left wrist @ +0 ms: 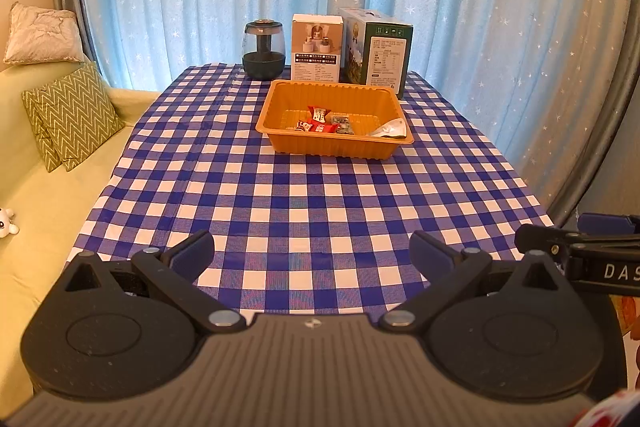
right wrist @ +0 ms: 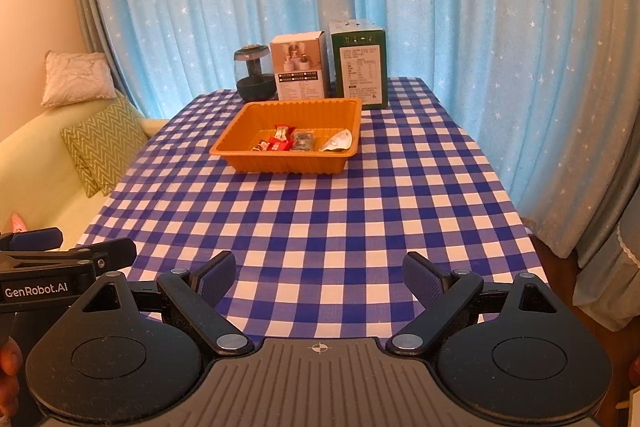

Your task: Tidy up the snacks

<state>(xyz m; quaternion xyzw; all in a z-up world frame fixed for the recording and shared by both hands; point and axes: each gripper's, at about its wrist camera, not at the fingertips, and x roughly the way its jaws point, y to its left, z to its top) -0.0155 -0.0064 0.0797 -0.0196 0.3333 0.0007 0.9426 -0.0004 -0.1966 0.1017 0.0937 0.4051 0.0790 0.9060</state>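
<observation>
An orange plastic tray sits toward the far end of the blue-and-white checked table. Inside it lie red snack packets, a dark clear-wrapped packet and a white packet. My left gripper is open and empty above the near table edge. My right gripper is open and empty beside it, also at the near edge. Each gripper shows at the side of the other's view.
Behind the tray stand a dark glass jar-like device, a white box and a green box. A pale green sofa with cushions runs along the left. Blue star curtains hang behind.
</observation>
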